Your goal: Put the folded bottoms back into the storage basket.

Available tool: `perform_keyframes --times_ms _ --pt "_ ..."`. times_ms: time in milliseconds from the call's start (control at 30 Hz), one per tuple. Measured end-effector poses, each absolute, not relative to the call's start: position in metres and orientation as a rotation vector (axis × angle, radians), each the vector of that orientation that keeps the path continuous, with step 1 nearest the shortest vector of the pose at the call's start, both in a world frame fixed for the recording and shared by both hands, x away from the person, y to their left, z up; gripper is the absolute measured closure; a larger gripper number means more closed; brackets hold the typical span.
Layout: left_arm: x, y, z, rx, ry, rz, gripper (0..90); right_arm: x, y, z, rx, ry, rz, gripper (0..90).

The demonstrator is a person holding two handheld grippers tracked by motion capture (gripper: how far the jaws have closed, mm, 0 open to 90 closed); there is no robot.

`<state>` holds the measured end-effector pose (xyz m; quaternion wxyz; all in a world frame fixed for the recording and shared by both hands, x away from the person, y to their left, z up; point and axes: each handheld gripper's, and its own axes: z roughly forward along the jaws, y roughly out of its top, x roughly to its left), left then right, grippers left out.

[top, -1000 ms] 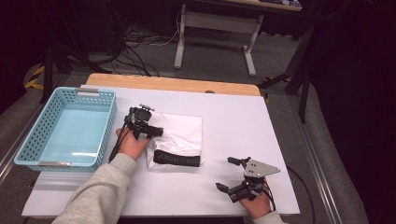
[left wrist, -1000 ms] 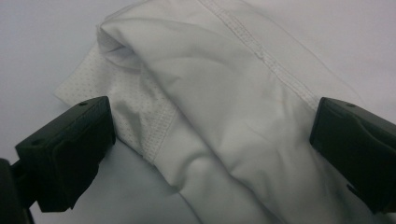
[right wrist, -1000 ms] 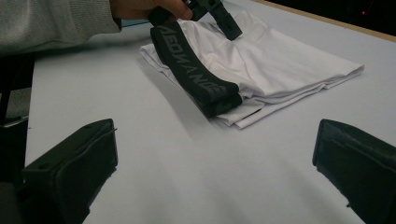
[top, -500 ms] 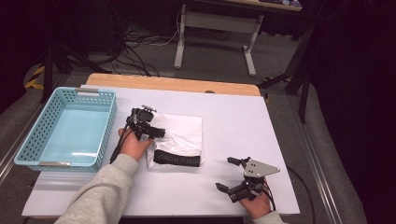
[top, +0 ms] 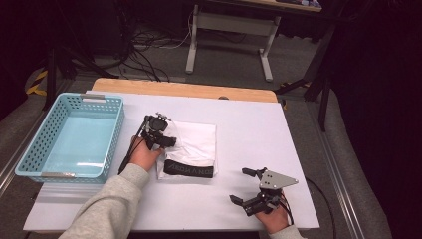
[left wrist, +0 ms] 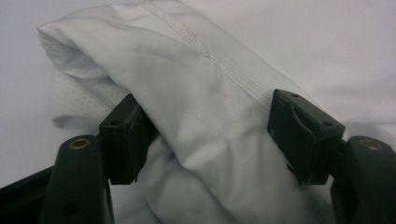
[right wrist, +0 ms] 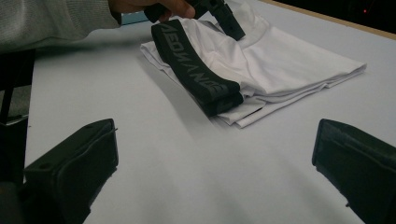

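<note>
Left gripper (left wrist: 205, 135) jaws astride white garment (left wrist: 210, 107) fold

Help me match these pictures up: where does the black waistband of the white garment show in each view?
High view: black waistband at the garment's near edge, table centre.
Left gripper view: no waistband in it, just white cloth between the jaws.
Right gripper view: upper centre, running diagonally.
Shared landmark: the white garment.

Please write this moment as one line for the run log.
left gripper: jaws open around a fold of the white garment | right gripper: open, apart from garment, over table | blue basket: holds nothing
</note>
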<state>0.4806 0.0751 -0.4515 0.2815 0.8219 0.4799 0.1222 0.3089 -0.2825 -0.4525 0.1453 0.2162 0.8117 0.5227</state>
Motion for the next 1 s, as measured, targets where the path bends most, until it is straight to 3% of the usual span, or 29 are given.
perform_keyframes --times_ms 67,167,433,467,1000 --pt "0.480 0.074 -0.451 2.203 1.279 0.320 37.2 0.309 -0.282 -0.453 0.623 2.339 1.506 1.0" --pt "0.478 0.072 -0.450 2.209 1.257 0.308 50.5 0.309 -0.282 -0.453 0.623 2.339 1.506 1.0" --pt "0.475 0.067 -0.449 2.205 1.239 0.283 68.3 0.309 -0.282 -0.453 0.623 2.341 1.503 1.0" --pt "0.475 0.066 -0.449 2.202 1.237 0.279 73.7 0.309 -0.282 -0.453 0.622 2.341 1.504 1.1" --pt "0.479 0.077 -0.448 2.101 1.267 0.157 79.9 0.309 -0.283 -0.453 0.625 2.342 1.505 1.1"
